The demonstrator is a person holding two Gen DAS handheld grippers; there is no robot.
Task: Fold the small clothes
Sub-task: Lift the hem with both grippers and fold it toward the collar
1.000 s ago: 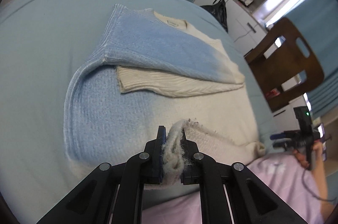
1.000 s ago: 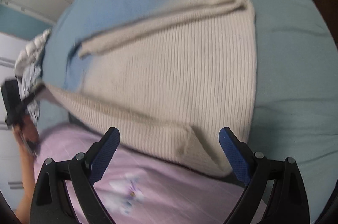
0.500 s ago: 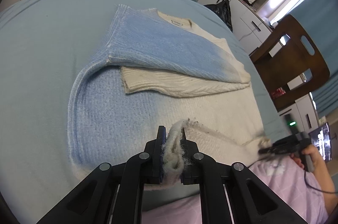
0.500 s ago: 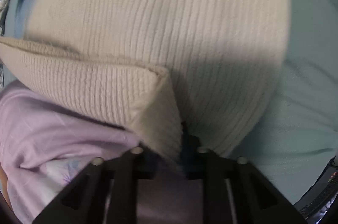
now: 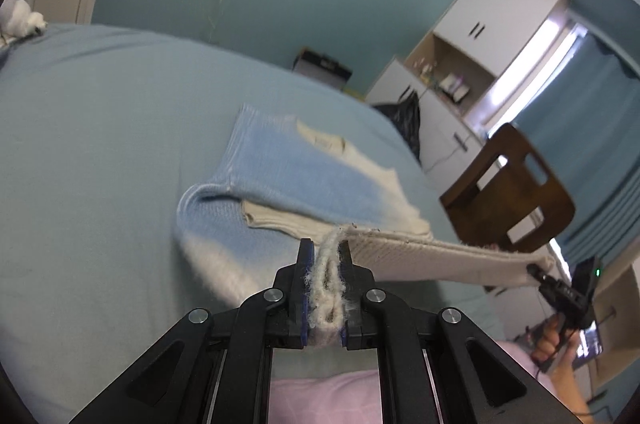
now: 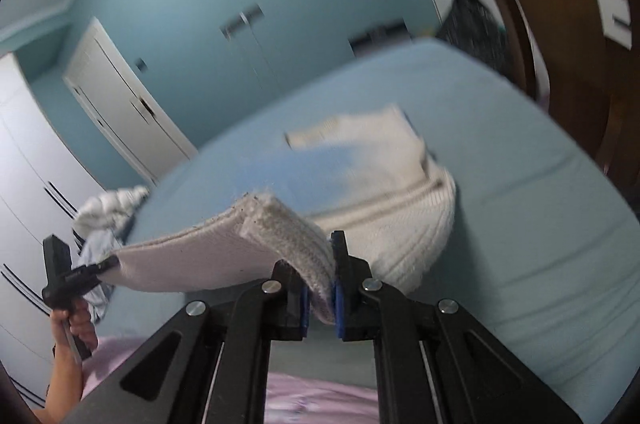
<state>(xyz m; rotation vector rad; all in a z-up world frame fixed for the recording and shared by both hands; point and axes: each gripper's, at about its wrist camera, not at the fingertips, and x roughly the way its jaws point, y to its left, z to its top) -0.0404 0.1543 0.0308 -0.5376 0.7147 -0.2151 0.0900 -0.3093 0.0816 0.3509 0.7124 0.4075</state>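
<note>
Nearest the left wrist camera, the left gripper is clamped on one bottom corner of the sweater, a bunched wad of cream knit pinched between its pads. The right gripper has just closed on the opposite bottom corner, with ribbed fabric between its pads too. Between the two, the cream hem is stretched into a taut band lifted clear of the bed, while the sweater's far part, with its blue upper layer and collar, lies flat on the bed's light blue sheet beyond the hem. A strip of pink bedding sits at the bed's near edge, below both grippers. Farther off, beside the bed's right side in the left view, stand a wooden chair and white cabinets; a heap of other clothes lies at the bed's left edge in the right view. The likely next move is carrying the hem over toward the collar. The risks, as I judge them: the right grip is fresh and may hold only a thin edge, so it could slip under tension; uneven travel of the two hands would skew the fold; and dragging the lifted half could disturb the sleeve layers already folded in.
</note>
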